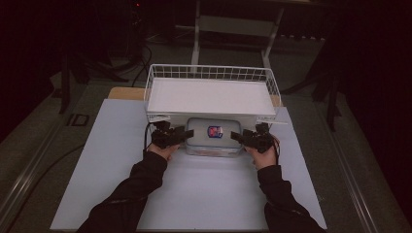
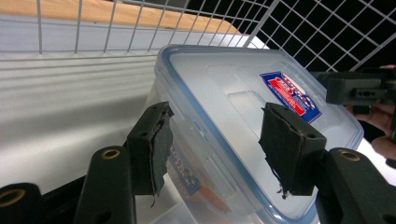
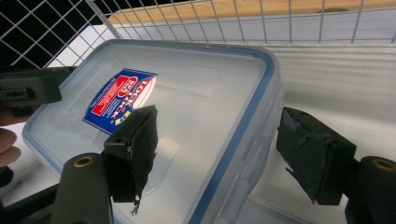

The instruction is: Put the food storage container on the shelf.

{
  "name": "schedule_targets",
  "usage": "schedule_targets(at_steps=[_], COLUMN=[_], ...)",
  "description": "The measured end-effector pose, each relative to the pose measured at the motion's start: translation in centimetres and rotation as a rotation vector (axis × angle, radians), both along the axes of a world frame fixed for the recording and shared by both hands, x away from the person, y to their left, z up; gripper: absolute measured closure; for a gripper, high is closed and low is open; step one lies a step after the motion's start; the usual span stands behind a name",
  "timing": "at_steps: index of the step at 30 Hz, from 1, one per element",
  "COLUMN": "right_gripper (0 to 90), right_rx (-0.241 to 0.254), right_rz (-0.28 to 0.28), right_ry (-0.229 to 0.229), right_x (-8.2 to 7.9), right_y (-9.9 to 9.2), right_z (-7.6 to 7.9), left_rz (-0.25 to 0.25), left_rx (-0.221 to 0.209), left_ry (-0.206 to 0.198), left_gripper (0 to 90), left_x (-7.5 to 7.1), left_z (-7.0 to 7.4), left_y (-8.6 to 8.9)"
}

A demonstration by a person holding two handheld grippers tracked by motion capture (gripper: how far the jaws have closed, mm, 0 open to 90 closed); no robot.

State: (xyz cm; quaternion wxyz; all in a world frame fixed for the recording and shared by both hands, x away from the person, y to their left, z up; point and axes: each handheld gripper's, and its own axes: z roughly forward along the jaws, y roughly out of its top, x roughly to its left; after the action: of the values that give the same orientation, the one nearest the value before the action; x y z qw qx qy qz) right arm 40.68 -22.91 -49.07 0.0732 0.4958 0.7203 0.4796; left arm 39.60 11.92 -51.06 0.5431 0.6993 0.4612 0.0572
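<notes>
In the high view, a clear plastic container (image 1: 214, 137) with a blue-rimmed lid lies on the white surface (image 1: 194, 189), near the middle of its far half, its far edge tucked just under the front rim of a white wire basket (image 1: 212, 93) that stands at the far edge. The left gripper (image 1: 180, 136) sits at the container's left end and the right gripper (image 1: 241, 137) at its right end, 1 on each short side, which reads as a symmetrical 2-handed hold for lifting or sliding the box evenly. In the left gripper view, the container (image 2: 243, 116) runs between the 2 black fingers (image 2: 150, 144); they straddle its lid edge and side latch with a gap on both sides, so this gripper stands open around the box without pressing it. The basket's wire wall (image 2: 140, 28) rises just behind. In the right gripper view, 1 finger (image 3: 135, 149) hangs over the lid near the red and blue label (image 3: 119, 100) while the other stands clear of the side wall, so these fingers are open too, spread around the container's (image 3: 196, 121) edge rather than clamped. My judgement: both hands are positioned to close on the rim or latches from opposite ends.
</notes>
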Motion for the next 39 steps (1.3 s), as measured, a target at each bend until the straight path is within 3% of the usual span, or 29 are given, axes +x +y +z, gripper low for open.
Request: schedule_targets(at_steps=[5, 6, 7, 14, 18, 20, 26, 27, 29, 34, 35, 36, 39], right_gripper=[28.7, 28.6, 28.6, 27.8, 27.9, 27.8, 28.4, 30.7, 36.1, 47.3, 52.9, 63.9, 77.6], right_rx=[-0.026, -0.025, -0.027, -0.024, -0.028, -0.038, -0.016, -0.014, 0.013, 0.016, 0.008, 0.001, -0.015], right_rz=[-0.014, -0.011, -0.008, -0.016, -0.002, 0.017, 0.078, 0.089, 0.142, 0.182, 0.197, 0.210, 0.227], right_ry=[-0.014, -0.020, -0.030, -0.058, -0.069, -0.084, -0.114, -0.117, -0.110, -0.088, -0.081, -0.079, -0.056], right_x=[-0.4, -0.5, -0.6, -2.0, -2.8, -3.6, -5.6, -6.0, -7.1, -7.8, -7.9, -8.1, -8.1], right_y=[0.0, -0.1, -0.2, -0.9, -0.9, -0.7, 0.5, 0.8, 1.7, 2.8, 3.1, 3.5, 4.2], right_z=[0.3, 0.3, 0.3, 1.1, 1.5, 2.0, 3.0, 3.1, 2.9, 2.3, 2.1, 1.7, 0.9], left_rz=[-0.038, -0.066, -0.058, -0.102, -0.122, -0.135, -0.144, -0.145, -0.150, -0.153, -0.157, -0.164, -0.167], left_rx=[-0.021, -0.007, -0.022, 0.009, 0.006, 0.005, -0.026, -0.022, -0.022, -0.033, -0.045, -0.059, -0.071], left_ry=[-0.014, -0.041, -0.027, -0.054, -0.068, -0.068, -0.063, -0.083, -0.082, -0.081, -0.080, -0.081, -0.080], left_gripper=[35.9, 32.2, 31.7, 15.1, 13.6, 8.7, 3.1, 3.1, 3.0, 2.5, 2.5, 2.5, 2.5], left_x=[-0.7, -0.8, -1.2, -3.2, -4.6, -5.3, -7.1, -7.9, -8.5, -9.3, -9.4, -9.5, -9.4], left_z=[0.6, 0.8, 1.0, 1.7, 2.3, 2.5, 2.9, 2.9, 2.8, 2.5, 2.3, 2.2, 1.9], left_y=[-0.1, 0.1, 0.0, 0.3, 0.9, 1.1, 2.1, 2.4, 2.5, 2.5, 2.5, 2.4, 2.5])
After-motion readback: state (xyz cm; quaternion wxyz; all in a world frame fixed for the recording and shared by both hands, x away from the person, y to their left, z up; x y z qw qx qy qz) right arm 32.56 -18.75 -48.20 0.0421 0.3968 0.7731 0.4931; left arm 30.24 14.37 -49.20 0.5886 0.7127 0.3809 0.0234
